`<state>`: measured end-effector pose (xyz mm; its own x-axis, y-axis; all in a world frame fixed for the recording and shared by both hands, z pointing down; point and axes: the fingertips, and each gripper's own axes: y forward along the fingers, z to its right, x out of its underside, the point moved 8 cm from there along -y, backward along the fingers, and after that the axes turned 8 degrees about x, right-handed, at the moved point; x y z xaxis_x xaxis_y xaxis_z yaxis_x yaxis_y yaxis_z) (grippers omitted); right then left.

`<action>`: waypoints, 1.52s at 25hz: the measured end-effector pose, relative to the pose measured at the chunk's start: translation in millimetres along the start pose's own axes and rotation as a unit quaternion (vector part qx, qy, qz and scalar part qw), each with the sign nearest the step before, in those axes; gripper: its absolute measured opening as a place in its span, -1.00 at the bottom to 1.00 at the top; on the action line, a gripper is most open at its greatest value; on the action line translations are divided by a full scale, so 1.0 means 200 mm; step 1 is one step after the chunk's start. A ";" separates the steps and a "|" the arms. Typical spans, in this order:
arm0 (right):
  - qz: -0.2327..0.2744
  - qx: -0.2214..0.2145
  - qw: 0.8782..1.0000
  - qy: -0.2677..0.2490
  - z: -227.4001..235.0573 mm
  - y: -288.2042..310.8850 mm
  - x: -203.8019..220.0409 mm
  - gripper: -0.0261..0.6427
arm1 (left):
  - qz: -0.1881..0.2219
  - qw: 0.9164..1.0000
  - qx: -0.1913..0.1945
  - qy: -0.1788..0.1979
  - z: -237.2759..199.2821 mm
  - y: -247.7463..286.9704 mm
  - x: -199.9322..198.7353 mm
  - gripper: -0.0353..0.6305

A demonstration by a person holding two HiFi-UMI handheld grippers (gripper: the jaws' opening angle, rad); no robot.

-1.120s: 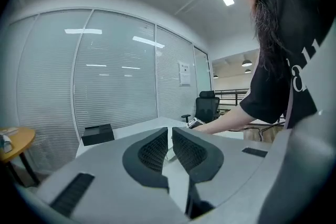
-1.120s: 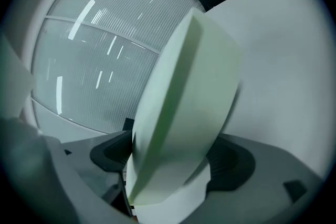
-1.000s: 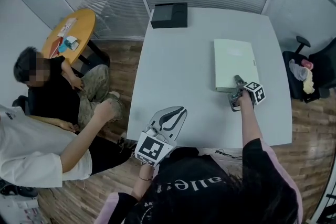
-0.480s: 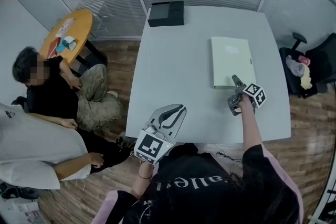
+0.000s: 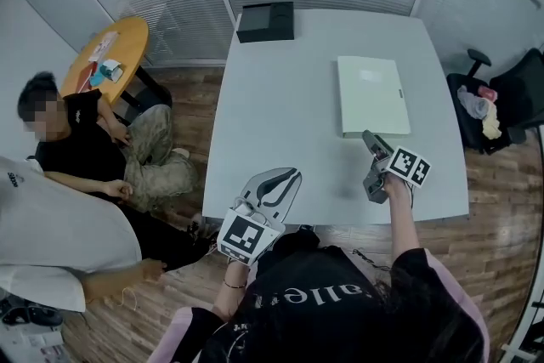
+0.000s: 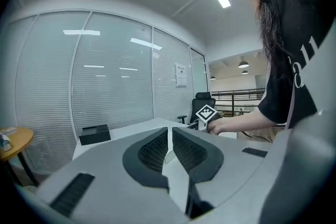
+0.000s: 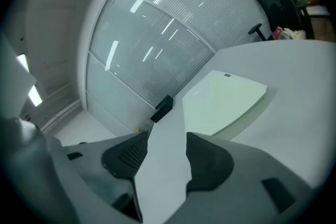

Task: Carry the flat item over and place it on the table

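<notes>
Pale-green flat folder (image 5: 372,95) lies on white table (image 5: 280,115); right tool (image 7: 167,139) closing empty, left tool (image 6: 169,134) clenched.

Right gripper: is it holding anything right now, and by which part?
Nothing. The right gripper has its jaws closing empty; the folder lies on the table ahead.

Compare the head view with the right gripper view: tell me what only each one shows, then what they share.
Head view only: the round orange side table, the seated person in a black top, and the left claw. Right gripper view only: the ribbed black pads of the right claw, which is closing with nothing between its jaws. Both: the white table, the pale green flat folder lying on it, the black rectangular box at its far edge, and the right claw's body.
</notes>
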<state>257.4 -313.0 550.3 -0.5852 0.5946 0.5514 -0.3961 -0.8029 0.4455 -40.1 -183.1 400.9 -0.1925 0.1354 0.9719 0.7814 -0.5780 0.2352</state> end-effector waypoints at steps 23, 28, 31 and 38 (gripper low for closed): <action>-0.010 -0.123 0.975 -0.186 -0.40 -0.68 0.44 -0.71 | -0.005 1.000 0.007 -0.013 0.34 -0.11 0.05 -0.76; -0.019 -0.124 0.970 -0.209 -0.40 -0.84 0.54 -0.73 | -0.009 1.000 0.017 -0.022 0.48 -0.15 0.09 -0.76; -0.016 -0.128 0.967 -0.219 -0.41 -0.93 0.60 -0.73 | -0.013 0.999 0.022 -0.026 0.56 -0.17 0.13 -0.76; -0.021 -0.137 0.965 -0.224 -0.43 -1.05 0.72 -0.77 | -0.019 0.998 0.042 -0.038 0.69 -0.19 0.19 -0.76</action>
<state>196.3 -61.7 475.9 -0.2239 0.5366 0.8136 -0.6214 -0.7217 0.3050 4.0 -44.6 429.1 -0.1795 0.2175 0.9594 0.8221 -0.5026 0.2677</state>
